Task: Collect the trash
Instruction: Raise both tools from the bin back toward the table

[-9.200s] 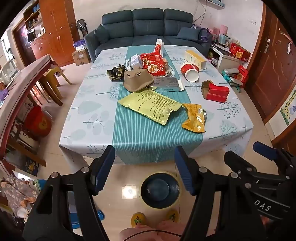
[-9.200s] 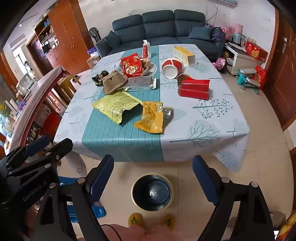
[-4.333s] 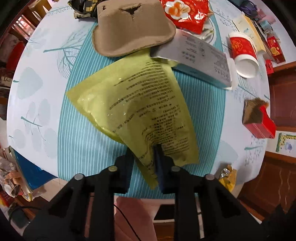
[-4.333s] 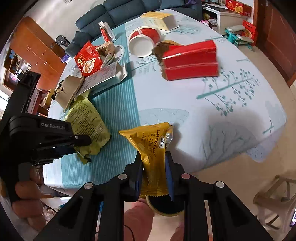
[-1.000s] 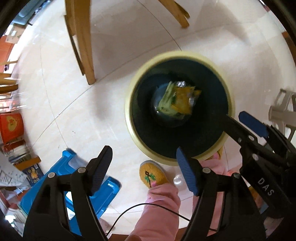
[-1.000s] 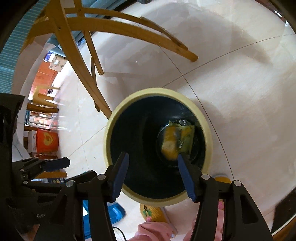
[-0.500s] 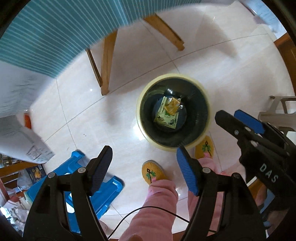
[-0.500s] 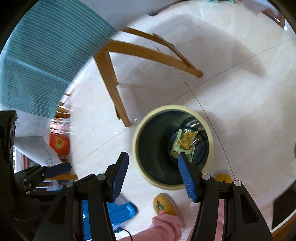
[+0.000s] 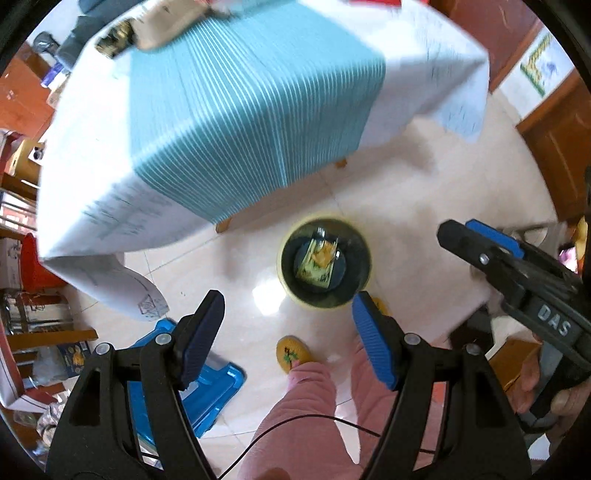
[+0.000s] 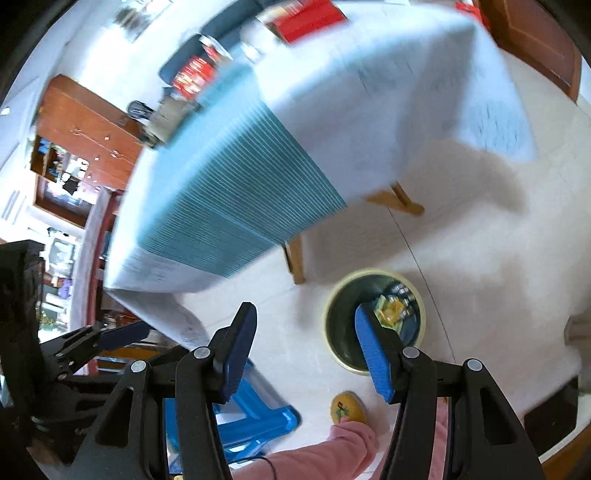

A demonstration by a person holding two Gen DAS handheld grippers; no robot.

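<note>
Both the left tool [image 9: 286,328] and the right tool [image 10: 304,349] stood apart and empty above the bin [image 9: 325,300] on the floor, where two light crinkly wrappers [image 9: 317,262] lay, while the red box [image 10: 303,16] near the surface's far edge looked stiff enough to pinch across its sides.

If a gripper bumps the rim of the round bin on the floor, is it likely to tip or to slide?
The bin looks light: only two flat wrappers lie inside, so it would probably move easily. The tiled floor is glossy, so sliding seems likelier. It looks fairly wide, so tipping seems less likely.
</note>
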